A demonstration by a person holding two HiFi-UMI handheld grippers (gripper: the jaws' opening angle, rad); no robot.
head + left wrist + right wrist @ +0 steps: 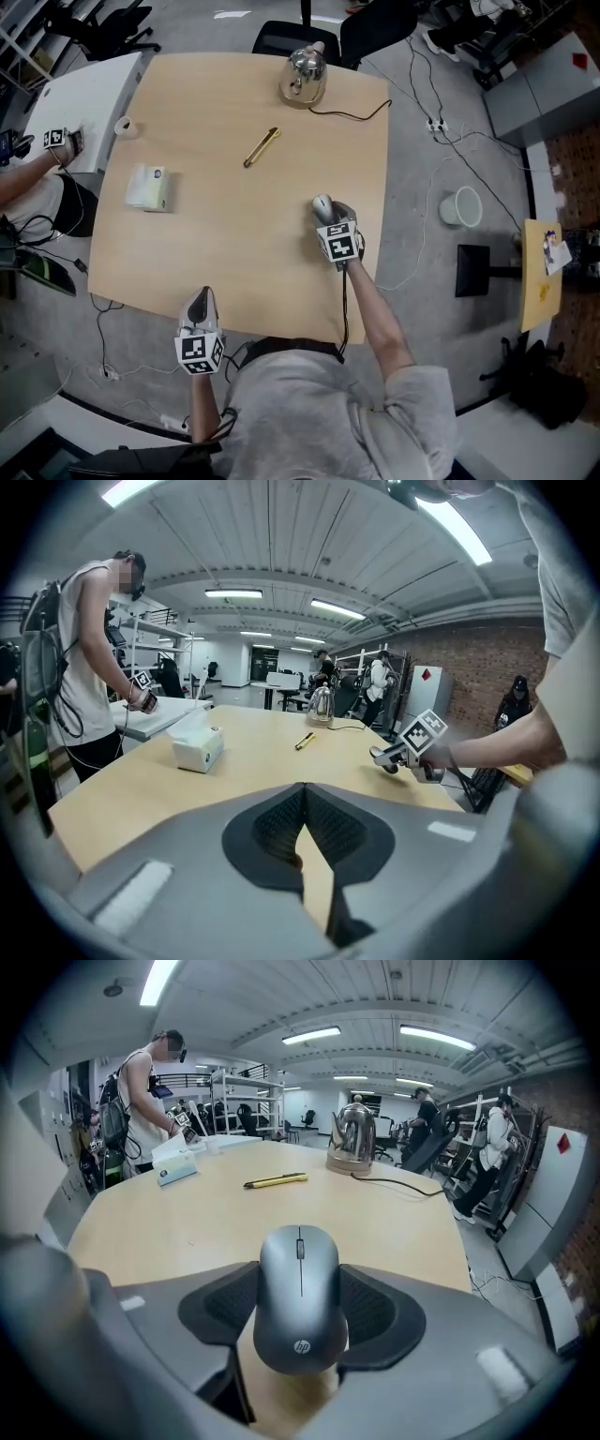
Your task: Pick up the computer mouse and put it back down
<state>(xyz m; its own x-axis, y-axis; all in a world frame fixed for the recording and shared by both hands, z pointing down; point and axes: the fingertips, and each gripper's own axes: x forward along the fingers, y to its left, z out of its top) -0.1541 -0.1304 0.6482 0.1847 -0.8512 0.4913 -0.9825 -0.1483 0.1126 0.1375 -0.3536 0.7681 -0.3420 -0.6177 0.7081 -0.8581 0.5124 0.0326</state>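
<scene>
Pale wooden table fills the scene. The right gripper clamps the computer mouse over the table's right half, the mouse's long axis running straight along the jaws (nose pointing away). The left gripper, pressed closed on nothing, hangs well apart by the near edge.

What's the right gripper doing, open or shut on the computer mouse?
Shut on the computer mouse: in the right gripper view, the pads of the right gripper press against both its sides.

Shows a grey computer mouse, wheel on top, logo at its near end, level, pinched by its sides in the right gripper, at the table's near right.
</scene>
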